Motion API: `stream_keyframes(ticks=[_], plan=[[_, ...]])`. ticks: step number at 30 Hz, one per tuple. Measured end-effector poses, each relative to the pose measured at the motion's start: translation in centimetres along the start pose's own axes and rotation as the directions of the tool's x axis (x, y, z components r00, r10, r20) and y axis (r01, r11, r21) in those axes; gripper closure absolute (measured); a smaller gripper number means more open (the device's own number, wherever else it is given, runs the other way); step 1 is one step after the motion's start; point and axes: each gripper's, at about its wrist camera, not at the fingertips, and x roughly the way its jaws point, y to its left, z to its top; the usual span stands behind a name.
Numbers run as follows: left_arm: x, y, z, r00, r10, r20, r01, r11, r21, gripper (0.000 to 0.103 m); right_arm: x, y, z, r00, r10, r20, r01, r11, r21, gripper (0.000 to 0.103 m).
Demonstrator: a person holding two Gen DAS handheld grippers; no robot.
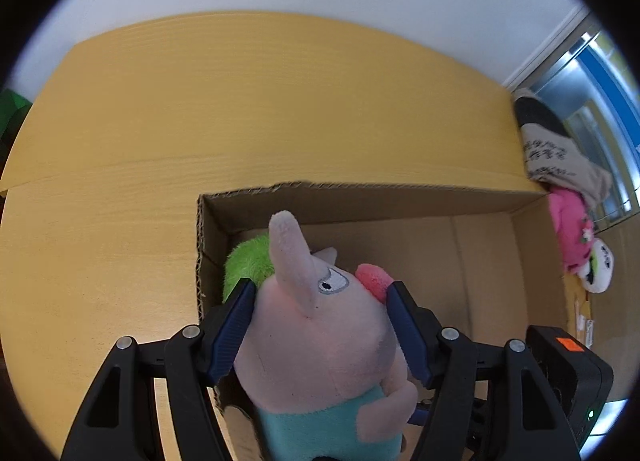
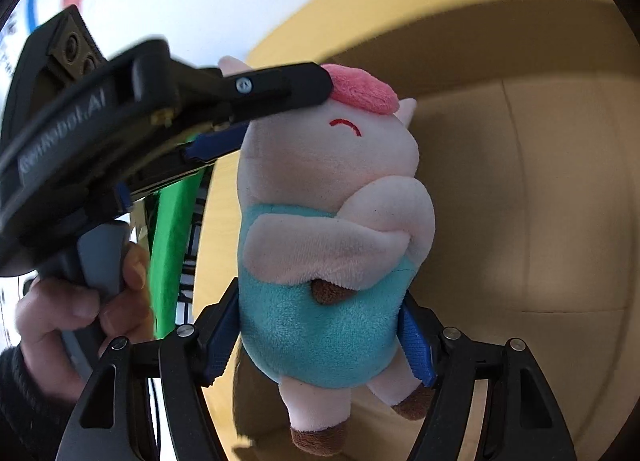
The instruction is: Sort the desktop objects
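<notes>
Your left tongs (image 1: 320,325) are clamped on the head of the pink pig plush (image 1: 320,341), one blue pad against each side of it, just below the ear and beside the pink snout. Your right tongs (image 2: 320,337) grip the same plush lower down, pads pressed into its turquoise-clad body, so the toy hangs between both tools with its brown-tipped legs dangling free. In the right wrist view your left hand (image 2: 80,301) wraps the grey handle of the other tool, whose black finger lies across the top of the pig's head.

The plush is held in the air over the open cardboard box (image 1: 360,197), which sits on the yellow wooden table (image 1: 200,101). Inside the box, tucked into the near left corner, lies a fuzzy green plush (image 1: 248,261), partly hidden behind the pig's head. The rest of the box floor that shows is bare brown card.

Beyond the box's right wall, a bright pink plush toy (image 1: 572,233) and a white round toy (image 1: 600,269) rest beside a beige and black printed cloth item (image 1: 556,153).
</notes>
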Motion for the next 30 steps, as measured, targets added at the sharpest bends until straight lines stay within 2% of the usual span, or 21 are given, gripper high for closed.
stream_keyframes(ticks=[2, 5, 8, 10, 12, 14, 15, 16, 17, 20, 22, 24, 25, 28, 30], plan=[[-0.2, 0.0, -0.1, 0.996, 0.084, 0.016, -0.085, 0.996, 0.029, 0.036, 0.6, -0.4, -0.5, 1.0, -0.018, 0.01, 0.018, 0.999, 0.028, 0.012], [-3.7, 0.0, -0.1, 0.985, 0.116, 0.124, -0.117, 0.993, 0.006, 0.035, -1.4, -0.3, -0.7, 0.997, -0.021, 0.078, 0.02, 1.0, 0.01, 0.0], [-8.4, -0.4, -0.6, 0.97, 0.102, 0.221, -0.102, 0.995, -0.01, 0.035, -5.1, 0.7, -0.9, 0.987, -0.085, 0.137, 0.091, 0.995, -0.04, 0.0], [-12.0, -1.1, -1.8, 0.953, 0.105, 0.283, -0.109, 0.994, -0.002, 0.03, -8.0, 2.0, -1.4, 0.975, -0.156, 0.156, 0.171, 0.982, -0.085, 0.0], [-15.3, -2.3, -3.5, 0.937, 0.123, 0.326, -0.133, 0.991, 0.009, 0.024, -10.1, 3.0, -1.8, 0.96, -0.224, 0.168, 0.247, 0.96, -0.133, 0.0], [-18.0, -3.6, -5.6, 0.928, 0.136, 0.348, -0.151, 0.988, 0.017, 0.024, -13.0, 5.1, -3.7, 0.934, -0.307, 0.183, 0.34, 0.92, -0.193, 0.0], [-19.0, -4.0, -6.5, 0.925, 0.134, 0.355, -0.149, 0.989, 0.018, 0.024, -13.1, 5.9, -3.0, 0.922, -0.337, 0.192, 0.374, 0.902, -0.215, 0.0], [-19.8, -4.6, -7.4, 0.923, 0.131, 0.36, -0.147, 0.989, 0.017, 0.024, -11.4, 5.9, 0.3, 0.911, -0.361, 0.2, 0.402, 0.886, -0.233, 0.0], [-21.0, -5.4, -8.7, 0.921, 0.129, 0.367, -0.145, 0.989, 0.016, 0.024, -12.0, 6.1, 0.4, 0.9, -0.382, 0.21, 0.428, 0.869, -0.25, 0.0], [-23.1, -7.1, -11.3, 0.918, 0.111, 0.38, -0.126, 0.992, 0.013, 0.024, -14.2, 7.2, -0.3, 0.881, -0.412, 0.232, 0.464, 0.846, -0.264, 0.0], [-23.9, -8.3, -12.4, 0.917, 0.114, 0.381, -0.124, 0.992, 0.003, 0.024, -16.5, 7.8, -2.8, 0.871, -0.424, 0.247, 0.482, 0.835, -0.266, 0.0], [-25.5, -8.3, -13.8, 0.922, 0.099, 0.373, -0.104, 0.995, -0.007, 0.024, -21.1, 8.7, -5.4, 0.87, -0.418, 0.263, 0.483, 0.83, -0.279, 0.0], [-26.3, -8.4, -14.4, 0.923, 0.088, 0.374, -0.092, 0.996, -0.008, 0.024, -21.6, 9.3, -5.9, 0.868, -0.417, 0.268, 0.486, 0.826, -0.287, 0.0], [-29.2, -9.1, -16.6, 0.909, 0.074, 0.41, -0.087, 0.996, 0.015, 0.024, -24.0, 11.2, -8.1, 0.848, -0.437, 0.3, 0.52, 0.795, -0.312, 0.0], [-30.8, -9.7, -17.5, 0.899, 0.083, 0.431, -0.107, 0.994, 0.031, 0.024, -25.4, 12.2, -8.9, 0.844, -0.432, 0.319, 0.524, 0.794, -0.31, 0.0]])
